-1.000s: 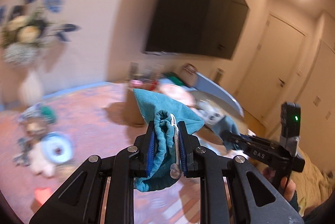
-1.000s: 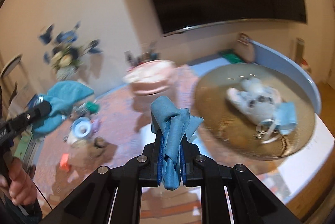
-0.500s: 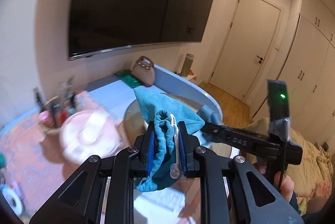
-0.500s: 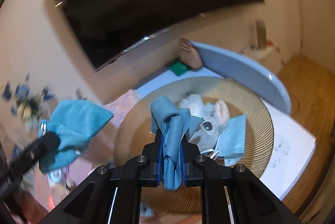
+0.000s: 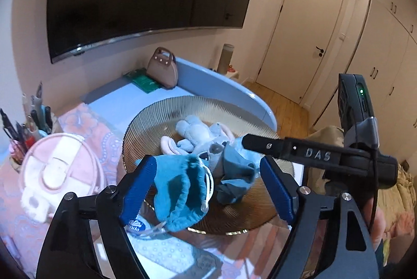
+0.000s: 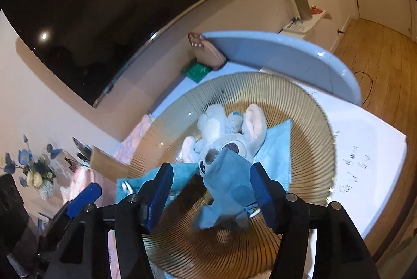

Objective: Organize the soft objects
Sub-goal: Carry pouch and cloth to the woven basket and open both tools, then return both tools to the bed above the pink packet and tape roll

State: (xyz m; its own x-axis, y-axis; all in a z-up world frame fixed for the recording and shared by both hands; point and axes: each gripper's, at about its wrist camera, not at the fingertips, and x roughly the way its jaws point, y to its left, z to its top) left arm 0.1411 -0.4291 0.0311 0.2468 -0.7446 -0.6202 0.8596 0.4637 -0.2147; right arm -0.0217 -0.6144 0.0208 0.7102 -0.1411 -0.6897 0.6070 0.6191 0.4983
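Both the left tongs and right tongs have just been opening, pads clear, dropping the teal drawstring pouch and blue cloth onto the ribbed round tray beside the plush toy, near the tabletop's curved end, so 2 more soft things look delivered.

Plush toy fills dish centre, pink case crowds left, right rim free

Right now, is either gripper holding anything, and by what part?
Nothing is held. Both have just opened: the left gripper releasing the teal drawstring pouch, the right gripper the blue cloth, over the ribbed plate.
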